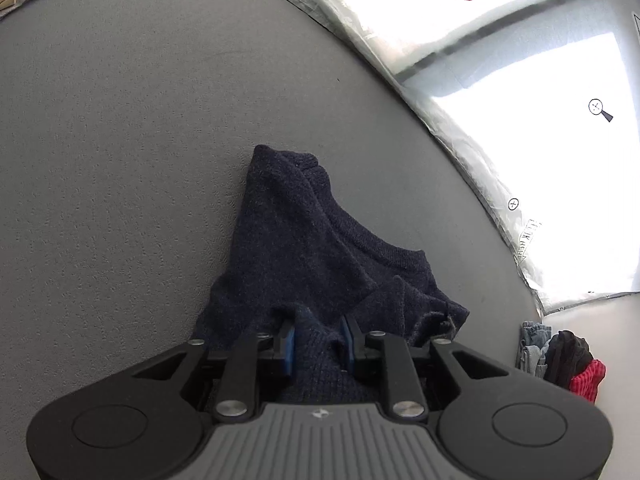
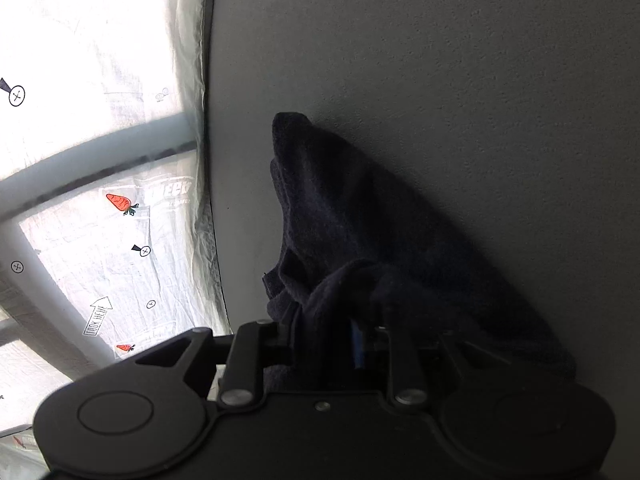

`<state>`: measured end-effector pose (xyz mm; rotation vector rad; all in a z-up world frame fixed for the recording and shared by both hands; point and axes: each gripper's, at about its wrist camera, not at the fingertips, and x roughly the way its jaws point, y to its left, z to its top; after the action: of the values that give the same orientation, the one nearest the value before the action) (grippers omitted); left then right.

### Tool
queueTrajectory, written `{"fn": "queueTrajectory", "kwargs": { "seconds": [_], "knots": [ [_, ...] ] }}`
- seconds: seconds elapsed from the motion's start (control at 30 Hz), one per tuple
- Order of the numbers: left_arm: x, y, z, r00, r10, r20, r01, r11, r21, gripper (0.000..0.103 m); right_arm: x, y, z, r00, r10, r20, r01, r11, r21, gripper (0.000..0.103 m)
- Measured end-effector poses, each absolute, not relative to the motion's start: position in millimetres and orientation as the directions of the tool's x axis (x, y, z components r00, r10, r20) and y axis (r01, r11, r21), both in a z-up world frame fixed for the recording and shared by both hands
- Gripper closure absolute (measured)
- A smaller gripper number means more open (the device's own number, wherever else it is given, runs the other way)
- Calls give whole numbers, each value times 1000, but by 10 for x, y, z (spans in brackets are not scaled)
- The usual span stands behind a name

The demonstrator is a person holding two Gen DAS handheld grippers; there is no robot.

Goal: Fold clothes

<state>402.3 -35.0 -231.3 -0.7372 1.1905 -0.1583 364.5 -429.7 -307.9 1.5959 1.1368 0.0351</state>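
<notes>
A dark navy knitted sweater (image 1: 316,240) lies bunched on the grey felt-like surface (image 1: 120,140), near its edge beside a white plastic sheet printed with carrots (image 1: 540,152). The left tongs (image 1: 320,338) are clamped on a fold of the knit between their blue pads. The right tongs (image 2: 332,340) pinch another bunched fold.

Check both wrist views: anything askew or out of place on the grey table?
Nothing damaged or spilled. The dark navy sweater is bunched between both grippers, left gripper and right gripper, not yet flat. A heap of other clothes sits off the grey table, beside its edge.
</notes>
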Motion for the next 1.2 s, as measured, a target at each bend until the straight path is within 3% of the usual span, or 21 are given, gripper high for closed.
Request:
{"fn": "queueTrajectory", "kwargs": {
  "seconds": [0.17,0.23,0.4,0.5,0.57,0.63,0.73,0.87,1.03,1.2],
  "knots": [
    [4136,-287,-2085,489,-348,-800,-226,835,-501,54,3660,-4337,-3144,548,679,-488,679,-20,734,67],
    [4193,-227,-1994,519,-329,-789,-220,840,-496,53,3621,-4356,-3148,571,674,-469,678,-64,733,60],
    [4203,-207,-1837,560,-293,-775,-193,864,-466,48,3613,-4417,-3019,677,600,-427,600,-113,792,57],
    [4123,-338,-1804,561,-247,-790,-141,912,-385,40,3662,-4446,-2732,702,544,-459,519,51,853,52],
    [4062,-450,-1809,561,-214,-800,-104,940,-324,33,3703,-4375,-2434,684,491,-540,444,306,842,48],
    [4012,-552,-1827,563,-183,-806,-74,960,-270,29,3734,-4196,-2174,649,427,-629,349,568,746,35],
    [3985,-664,-1844,559,-153,-815,-47,975,-216,24,3749,-3724,-1964,592,326,-737,130,864,486,27],
    [3973,-751,-1782,573,-115,-811,-8,989,-146,24,3807,-3401,-2084,554,272,-787,30,938,346,24],
    [3919,-687,-1680,593,-174,-786,58,983,-174,23,3821,-3390,-2271,550,157,-820,45,975,217,24],
    [3941,-608,-1753,549,-289,-785,140,957,-254,17,4005,-3521,-2411,542,159,-825,71,970,234,23]
  ]
}}
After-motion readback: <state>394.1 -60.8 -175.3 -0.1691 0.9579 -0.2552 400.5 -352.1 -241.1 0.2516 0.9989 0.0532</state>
